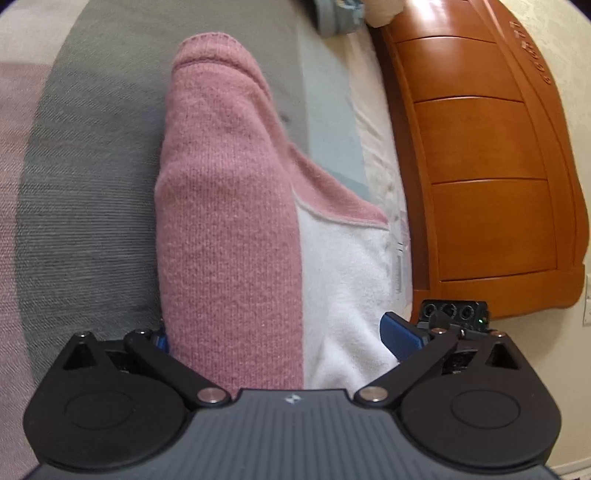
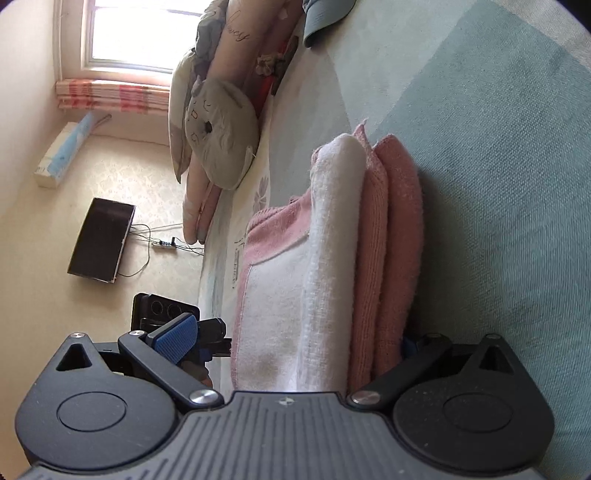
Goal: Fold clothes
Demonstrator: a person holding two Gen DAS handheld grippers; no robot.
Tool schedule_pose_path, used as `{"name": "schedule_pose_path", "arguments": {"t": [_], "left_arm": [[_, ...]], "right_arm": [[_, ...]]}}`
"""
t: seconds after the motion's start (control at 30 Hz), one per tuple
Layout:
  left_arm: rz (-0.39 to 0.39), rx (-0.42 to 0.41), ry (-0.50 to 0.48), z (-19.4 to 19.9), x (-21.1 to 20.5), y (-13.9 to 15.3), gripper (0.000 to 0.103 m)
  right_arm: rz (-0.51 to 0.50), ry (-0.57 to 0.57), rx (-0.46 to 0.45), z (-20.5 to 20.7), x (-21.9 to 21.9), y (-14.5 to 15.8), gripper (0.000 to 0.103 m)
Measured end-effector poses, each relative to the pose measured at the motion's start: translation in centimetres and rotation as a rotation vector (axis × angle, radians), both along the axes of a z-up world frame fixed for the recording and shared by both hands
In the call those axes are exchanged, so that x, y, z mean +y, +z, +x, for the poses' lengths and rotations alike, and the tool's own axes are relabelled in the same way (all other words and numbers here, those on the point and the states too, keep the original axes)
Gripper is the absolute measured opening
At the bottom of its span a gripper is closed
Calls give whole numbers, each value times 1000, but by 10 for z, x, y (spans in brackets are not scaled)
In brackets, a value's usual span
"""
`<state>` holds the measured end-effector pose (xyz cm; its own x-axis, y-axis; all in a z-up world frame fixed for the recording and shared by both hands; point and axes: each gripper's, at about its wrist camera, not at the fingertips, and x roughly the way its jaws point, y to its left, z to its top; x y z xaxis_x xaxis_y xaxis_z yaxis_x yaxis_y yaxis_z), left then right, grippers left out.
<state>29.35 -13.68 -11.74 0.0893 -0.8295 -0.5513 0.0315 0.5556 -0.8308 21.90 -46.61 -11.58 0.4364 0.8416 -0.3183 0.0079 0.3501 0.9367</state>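
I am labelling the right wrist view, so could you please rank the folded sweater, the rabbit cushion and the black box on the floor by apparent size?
1. Folded sweater, though nearest the camera.
2. Rabbit cushion.
3. Black box, though farthest away.

A bed covered with a grey and pale green striped sheet (image 1: 92,155) stood against an orange wooden headboard (image 1: 487,177) and a cream patterned wall (image 2: 122,177). Daylight came through a window (image 2: 140,29). A rabbit-faced pillow (image 2: 218,133) lay on the bed, with a black panel (image 2: 101,240) and cables nearby.
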Motion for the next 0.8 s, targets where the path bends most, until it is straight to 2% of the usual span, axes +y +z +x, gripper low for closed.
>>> {"name": "schedule_pose_path", "arguments": {"t": [0.1,0.23,0.33,0.53,0.67,0.8], "left_arm": [[-21,-20,-12,5,-8,13,101],[-25,-45,-35,1,-13,21,101],[-22,-26,-38,-13,-7,9,101],[-24,58,9,-8,-17,-18,101],[-4,38,-14,-5,-27,-8,101],[-42,0,-30,-4,-35,8,101]], "right_arm": [[20,0,-12,-2,-2,7,103],[-14,6,-32,-4,1,20,103],[-21,-1,-38,-7,-1,23,103],[-1,-28,30,-8,-8,-4,103],[-2,-13,8,-7,-6,4,103],[-18,8,-18,-7,-3,18,103]]}}
